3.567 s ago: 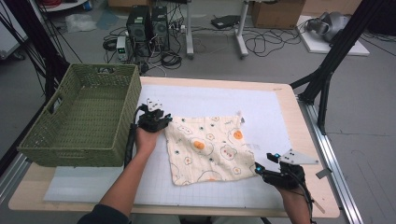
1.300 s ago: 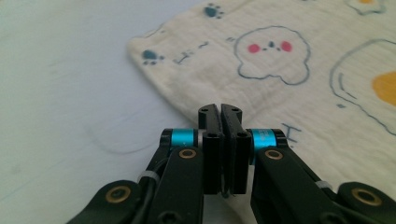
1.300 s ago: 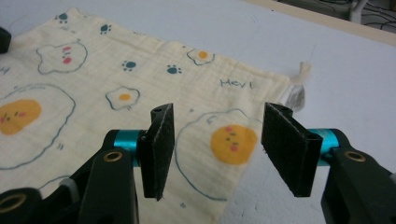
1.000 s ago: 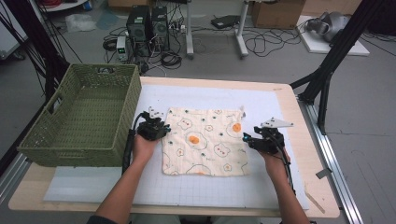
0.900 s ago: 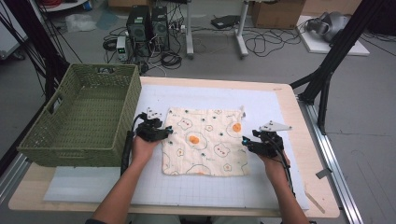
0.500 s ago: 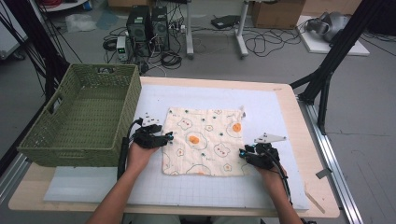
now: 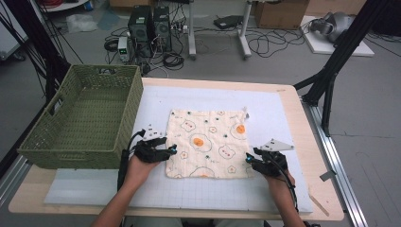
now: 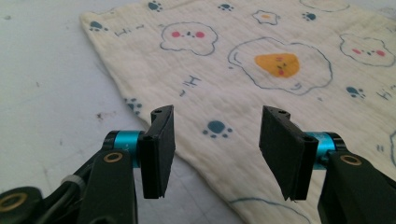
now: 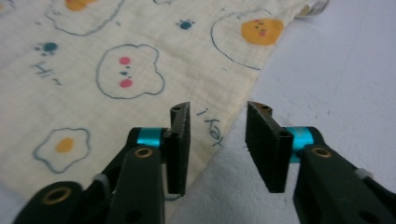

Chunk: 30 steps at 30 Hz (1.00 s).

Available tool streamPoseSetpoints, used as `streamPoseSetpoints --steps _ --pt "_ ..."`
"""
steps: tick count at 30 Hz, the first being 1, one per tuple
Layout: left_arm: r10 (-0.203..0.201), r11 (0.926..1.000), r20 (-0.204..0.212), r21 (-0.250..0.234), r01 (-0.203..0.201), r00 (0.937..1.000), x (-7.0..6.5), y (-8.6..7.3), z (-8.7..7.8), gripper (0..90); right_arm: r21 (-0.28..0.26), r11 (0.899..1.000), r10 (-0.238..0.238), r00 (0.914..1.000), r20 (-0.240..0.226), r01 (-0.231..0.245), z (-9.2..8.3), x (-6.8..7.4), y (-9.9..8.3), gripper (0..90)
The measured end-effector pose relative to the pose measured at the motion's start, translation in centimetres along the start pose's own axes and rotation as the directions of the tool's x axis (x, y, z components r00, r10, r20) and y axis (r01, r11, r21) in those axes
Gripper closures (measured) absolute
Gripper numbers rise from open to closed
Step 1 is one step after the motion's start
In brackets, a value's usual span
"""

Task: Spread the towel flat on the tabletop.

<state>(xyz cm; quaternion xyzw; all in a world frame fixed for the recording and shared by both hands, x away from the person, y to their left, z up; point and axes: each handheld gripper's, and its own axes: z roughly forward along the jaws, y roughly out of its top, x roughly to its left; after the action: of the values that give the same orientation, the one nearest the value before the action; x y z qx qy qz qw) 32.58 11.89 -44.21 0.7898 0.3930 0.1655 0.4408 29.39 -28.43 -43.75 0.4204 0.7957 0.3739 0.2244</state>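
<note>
A cream cloth (image 7: 208, 142) printed with fried eggs, bears and paw marks lies flat on the white mat. My left gripper (image 7: 172, 150) is at the cloth's left edge near its front corner. In the left gripper view the cloth (image 8: 261, 60) lies below the open left gripper (image 8: 215, 140); its jaws have just been closing a little, with nothing pinched between them. My right gripper (image 7: 249, 160) is at the cloth's front right corner. In the right gripper view the right gripper (image 9: 217, 140) straddles the cloth's edge (image 9: 116, 70); its jaws have just been opening and the pads are not pressing on the cloth.
A green woven basket (image 7: 80, 151) stands at the left of the table, close beside my left hand. The white gridded mat (image 7: 274, 109) covers most of the wooden table (image 7: 302, 142). Black stand legs and cables are on the floor beyond.
Both hands have slid toward the table's front edge along the cloth's sides. Since the oldest frame the skewed cloth has been squared and laid flat.
</note>
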Motion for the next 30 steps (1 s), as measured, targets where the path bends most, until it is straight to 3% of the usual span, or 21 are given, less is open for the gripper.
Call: streamPoseSetpoints --steps 4,9,10,12,14,16,19,27,28,30 --pt "0.005 0.9994 -0.002 0.033 -0.005 1.0000 -0.6 -1.0 -0.2 45.9 -0.010 1.000 0.011 0.9995 -0.028 -0.011 -0.7 0.2 -0.5 49.6" --pt "0.038 0.9972 -0.003 0.065 -0.038 0.9993 -1.5 -2.0 -1.1 47.8 0.006 1.000 -0.015 0.9986 -0.051 0.015 -0.9 0.8 -1.2 53.7" --pt "0.058 0.9960 -0.008 0.068 -0.058 0.9983 -1.6 -2.1 -1.3 51.7 0.013 1.000 -0.017 0.9981 -0.059 0.018 -0.9 0.9 -1.2 54.7" --pt "0.140 0.9880 0.021 0.062 -0.141 0.9900 -2.2 -2.3 -1.6 72.1 0.031 0.999 -0.013 0.9971 -0.075 0.016 -0.6 1.1 -1.4 56.7" --pt "0.185 0.9793 0.019 0.080 -0.186 0.9825 -2.6 -2.2 -1.7 85.2 0.049 0.999 0.009 0.9970 -0.077 -0.005 -0.2 1.2 -1.6 59.5" --pt "0.176 0.9795 0.024 0.095 -0.177 0.9841 -2.3 -2.1 -1.9 86.6 0.049 0.998 0.045 0.9947 -0.092 -0.041 -0.3 1.1 -1.7 67.7" --pt "0.166 0.9799 0.019 0.109 -0.167 0.9859 -1.5 -2.3 -2.6 87.0 0.055 0.998 0.045 0.9912 -0.125 -0.038 -0.5 1.4 -1.7 84.4" --pt "0.151 0.9796 0.062 0.125 -0.158 0.9866 -1.2 -2.5 -3.3 86.4 0.129 0.991 -0.033 0.9966 -0.075 0.042 -1.9 3.2 -1.6 85.4" --pt "0.148 0.9803 0.061 0.123 -0.154 0.9871 -1.2 -2.5 -3.4 85.6 0.133 0.990 -0.032 0.9965 -0.077 0.042 -2.1 3.3 -1.7 85.3" --pt "0.141 0.9837 0.019 0.110 -0.142 0.9898 -1.3 -2.3 -3.6 80.2 0.134 0.990 -0.045 0.9966 -0.070 0.054 -2.4 3.4 -1.7 82.3"
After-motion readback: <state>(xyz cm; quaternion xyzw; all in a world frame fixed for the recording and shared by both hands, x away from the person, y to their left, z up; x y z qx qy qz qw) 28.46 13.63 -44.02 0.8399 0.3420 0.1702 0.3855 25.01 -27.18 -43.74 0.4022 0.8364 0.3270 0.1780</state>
